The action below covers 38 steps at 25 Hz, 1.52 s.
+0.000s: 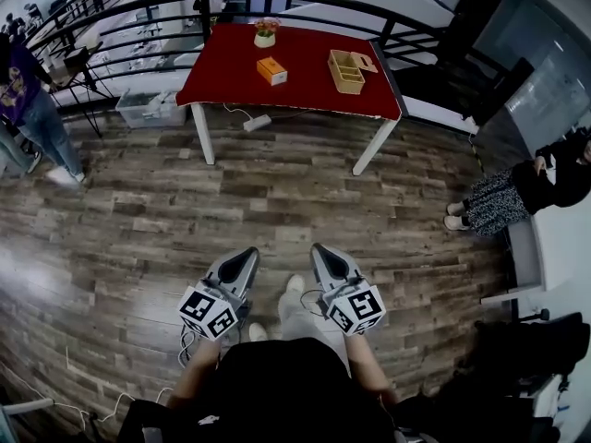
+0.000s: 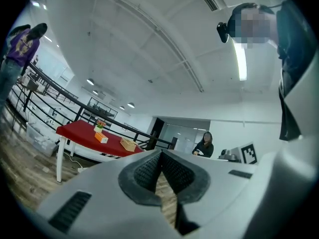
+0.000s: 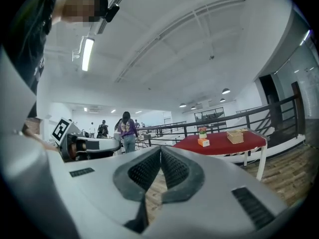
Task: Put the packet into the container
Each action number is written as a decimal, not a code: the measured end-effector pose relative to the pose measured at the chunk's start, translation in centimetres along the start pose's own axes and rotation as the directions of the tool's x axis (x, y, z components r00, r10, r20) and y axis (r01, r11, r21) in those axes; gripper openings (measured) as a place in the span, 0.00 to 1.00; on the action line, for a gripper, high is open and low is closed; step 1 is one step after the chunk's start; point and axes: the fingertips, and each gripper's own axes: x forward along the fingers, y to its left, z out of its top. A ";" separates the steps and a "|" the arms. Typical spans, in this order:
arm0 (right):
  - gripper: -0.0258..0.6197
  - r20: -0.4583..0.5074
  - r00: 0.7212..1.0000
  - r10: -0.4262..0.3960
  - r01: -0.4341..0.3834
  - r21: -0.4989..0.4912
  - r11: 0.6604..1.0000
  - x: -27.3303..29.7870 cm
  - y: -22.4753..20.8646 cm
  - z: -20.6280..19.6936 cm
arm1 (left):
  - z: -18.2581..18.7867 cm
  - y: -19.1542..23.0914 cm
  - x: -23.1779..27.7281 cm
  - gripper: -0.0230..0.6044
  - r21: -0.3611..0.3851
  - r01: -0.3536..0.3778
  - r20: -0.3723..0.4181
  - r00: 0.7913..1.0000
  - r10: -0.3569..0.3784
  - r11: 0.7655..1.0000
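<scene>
An orange packet [image 1: 271,70] lies on the red table [image 1: 305,86] far ahead, with a wooden container [image 1: 347,71] to its right. Both grippers are low in front of my body, far from the table. The left gripper [image 1: 247,255] and the right gripper [image 1: 321,249] are shut with nothing between their pads. In the left gripper view the shut left gripper [image 2: 160,156] points toward the table [image 2: 79,133], the packet [image 2: 101,138] and the container [image 2: 128,144]. In the right gripper view the right gripper [image 3: 160,151] is shut, and the packet [image 3: 203,142] and container [image 3: 235,136] show small in the distance.
A small flower pot [image 1: 265,33] stands at the table's back. A plastic bin [image 1: 148,107] and a power strip [image 1: 257,122] lie on the floor by the table. A black railing [image 1: 138,17] runs behind. A person in purple [image 1: 28,100] stands left; another person [image 1: 526,187] sits right.
</scene>
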 end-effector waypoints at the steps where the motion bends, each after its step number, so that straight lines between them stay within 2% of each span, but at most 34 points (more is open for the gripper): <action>1: 0.07 0.002 1.000 -0.002 0.002 -0.001 1.000 0.8 -0.7 0.0 | 0.0 0.6 0.9 0.05 0.000 0.005 -0.004 1.000 -0.005 1.000; 10: 0.07 0.049 0.999 0.005 -0.005 0.000 1.000 10.2 -10.5 1.2 | 1.5 7.3 12.8 0.05 0.048 0.028 -0.031 0.999 -0.027 0.998; 17: 0.07 0.047 0.998 0.043 -0.044 0.014 0.999 19.0 -20.8 3.5 | 3.6 13.5 24.5 0.05 0.045 -0.014 -0.037 0.999 0.016 0.999; 23: 0.07 0.048 0.997 0.066 -0.067 0.021 0.998 24.0 -28.7 5.1 | 4.7 16.7 33.1 0.05 0.051 -0.036 -0.037 0.999 0.038 0.998; 28: 0.07 0.044 0.997 0.068 -0.069 0.034 0.997 27.2 -33.7 5.3 | 5.1 18.7 38.5 0.05 0.054 -0.039 -0.042 0.998 0.041 0.998; 38: 0.07 0.026 0.998 0.060 -0.062 0.064 0.996 34.1 -40.2 4.4 | 6.0 24.6 46.4 0.05 0.060 -0.048 -0.086 0.995 0.053 0.997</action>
